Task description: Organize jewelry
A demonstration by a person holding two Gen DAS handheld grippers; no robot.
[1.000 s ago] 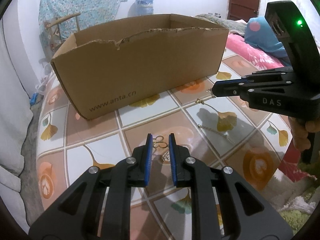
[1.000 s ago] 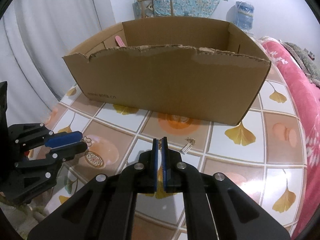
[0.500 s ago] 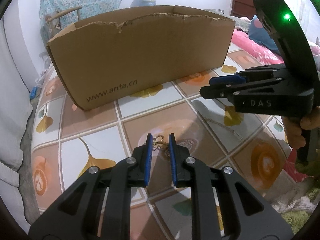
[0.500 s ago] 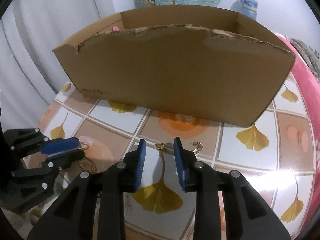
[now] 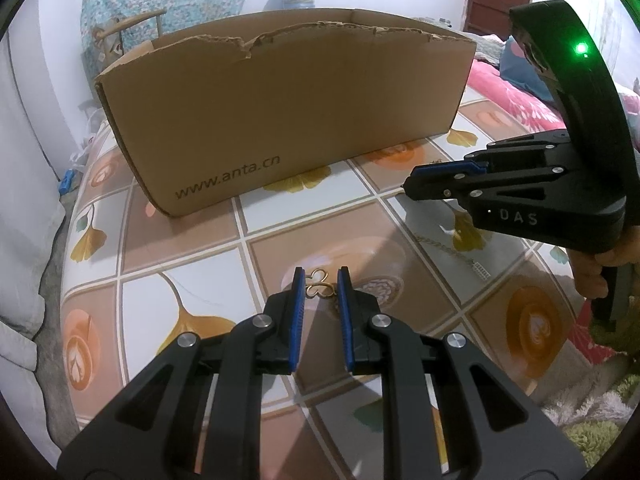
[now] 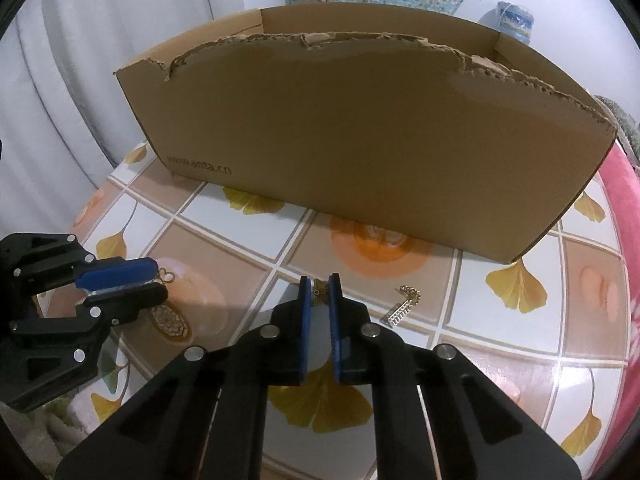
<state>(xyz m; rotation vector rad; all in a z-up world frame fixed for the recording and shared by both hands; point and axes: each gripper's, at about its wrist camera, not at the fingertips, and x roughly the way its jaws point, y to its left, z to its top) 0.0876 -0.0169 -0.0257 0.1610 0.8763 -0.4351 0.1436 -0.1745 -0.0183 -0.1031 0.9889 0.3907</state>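
A torn cardboard box (image 6: 360,152) stands behind both on the counter (image 6: 500,344). The left hand-held gripper (image 5: 319,286) nips a gold clover earring (image 5: 318,285); the right hand-held gripper (image 6: 320,294), closing, straddles a gold pendant (image 6: 319,291), its chain (image 6: 402,306) lying beside

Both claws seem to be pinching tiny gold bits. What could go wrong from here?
The left gripper holds the gold clover charm only at its very fingertips, so it could slip out. The right gripper is shut on a tiny gold piece just as barely. If the chain beside it is attached, which I cannot tell, it may snag on the box.
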